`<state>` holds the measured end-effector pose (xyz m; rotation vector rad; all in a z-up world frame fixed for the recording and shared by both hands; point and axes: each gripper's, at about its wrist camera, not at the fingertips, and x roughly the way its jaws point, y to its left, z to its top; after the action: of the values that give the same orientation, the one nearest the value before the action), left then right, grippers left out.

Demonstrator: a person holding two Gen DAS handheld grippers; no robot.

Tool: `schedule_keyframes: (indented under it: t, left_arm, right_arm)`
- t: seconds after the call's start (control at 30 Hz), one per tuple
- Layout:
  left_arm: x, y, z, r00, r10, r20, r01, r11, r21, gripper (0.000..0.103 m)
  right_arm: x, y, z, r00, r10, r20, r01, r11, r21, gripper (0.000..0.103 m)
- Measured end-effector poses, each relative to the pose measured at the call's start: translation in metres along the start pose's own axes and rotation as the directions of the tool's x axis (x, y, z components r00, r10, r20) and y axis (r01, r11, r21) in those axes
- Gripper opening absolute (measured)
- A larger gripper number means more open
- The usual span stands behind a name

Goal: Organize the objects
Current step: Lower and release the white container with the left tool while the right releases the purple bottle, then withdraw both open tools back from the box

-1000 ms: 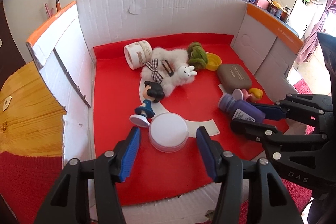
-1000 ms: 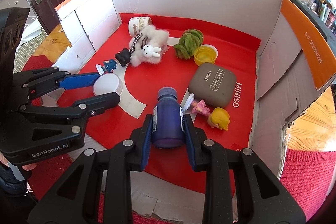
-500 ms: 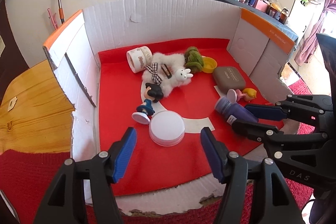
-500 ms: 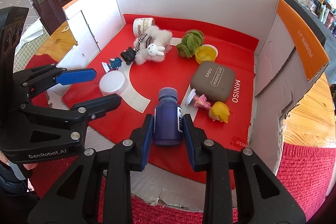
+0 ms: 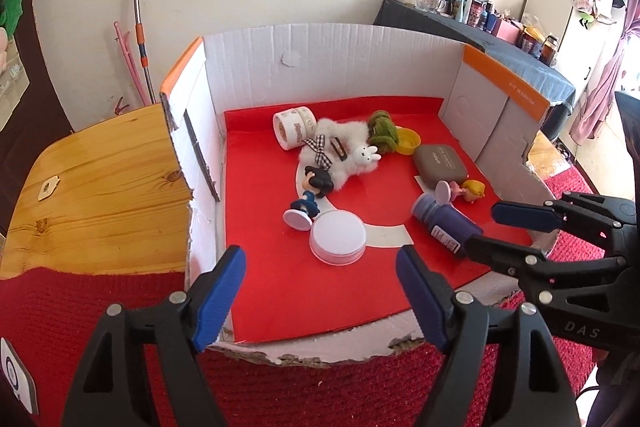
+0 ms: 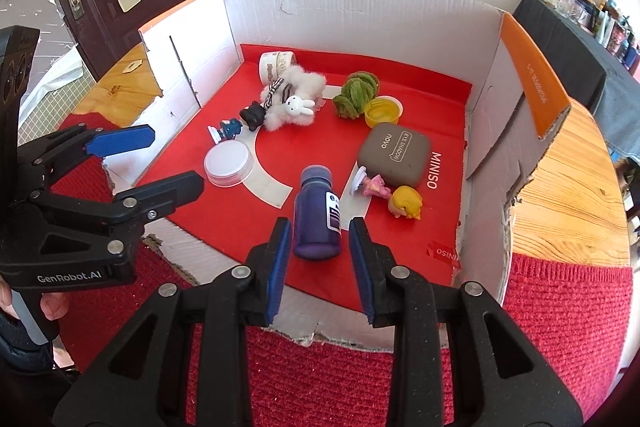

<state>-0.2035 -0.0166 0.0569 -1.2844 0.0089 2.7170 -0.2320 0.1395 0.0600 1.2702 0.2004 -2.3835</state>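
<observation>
the left gripper [image 5: 320,301] is opening wide with nothing between its jaws, hanging near the lid [image 5: 338,237]. the right gripper [image 6: 318,259] is opening, its pads clear of the bottle [image 6: 317,215] lying on the red mat [image 6: 400,247]; freed, the bottle may be rolling toward the doll [image 6: 394,195]. only the right view is showing those gaps.

Open red floor ahead, clutter beyond

Bare red liner [image 5: 304,299] lies just ahead of the left gripper [image 5: 320,291]; past it the white jar [image 5: 338,237], boy figurine [image 5: 310,197] and plush bunny [image 5: 352,157] block the way, cardboard walls [image 5: 332,67] enclosing all.
</observation>
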Motion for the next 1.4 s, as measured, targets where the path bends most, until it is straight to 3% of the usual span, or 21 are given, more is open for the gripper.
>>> schedule_keyframes:
  t: [0.03,0.1,0.37,0.47,0.57,0.73,0.97,1.13,1.4]
  left_arm:
    - [-0.002,0.0,0.0,1.0,0.002,0.005,-0.002,1.0,-0.001,0.079]
    - [-0.004,-0.001,-0.001,1.0,0.004,0.011,-0.004,1.0,-0.001,0.079]
    - [-0.012,-0.002,-0.008,0.999,0.019,0.035,-0.019,1.0,-0.004,0.083]
    - [-0.014,0.0,-0.011,0.999,0.021,0.038,-0.02,1.0,-0.017,0.083]
    - [-0.015,0.001,-0.014,0.999,0.024,0.04,-0.023,0.999,-0.028,0.083]
    - [-0.018,0.004,-0.018,0.999,0.024,0.044,-0.022,0.998,-0.051,0.091]
    - [-0.023,0.005,-0.023,0.998,0.025,0.066,-0.021,0.998,-0.067,0.092]
    - [-0.025,-0.001,-0.027,0.995,0.039,0.089,-0.035,0.998,-0.053,0.103]
    - [-0.024,0.0,-0.031,0.991,0.081,0.103,-0.075,0.995,-0.061,0.103]
  right_arm:
    - [-0.002,0.0,-0.001,1.0,-0.002,0.007,0.002,1.0,0.005,0.052]
    - [-0.007,0.0,-0.003,1.0,-0.007,0.024,0.006,1.0,0.014,0.063]
    - [-0.019,0.0,-0.011,0.997,-0.027,0.077,0.024,0.999,0.049,0.063]
    - [-0.024,0.001,-0.015,0.994,-0.043,0.103,0.036,0.997,0.065,0.072]
    - [-0.027,0.003,-0.019,0.992,-0.052,0.119,0.044,0.996,0.073,0.074]
    - [-0.032,0.005,-0.023,0.986,-0.075,0.151,0.062,0.994,0.087,0.083]
    - [-0.036,0.008,-0.029,0.976,-0.111,0.19,0.093,0.99,0.104,0.084]
    - [-0.036,0.006,-0.033,0.971,-0.133,0.199,0.11,0.986,0.123,0.084]
    - [-0.035,0.004,-0.036,0.97,-0.142,0.195,0.118,0.985,0.128,0.085]
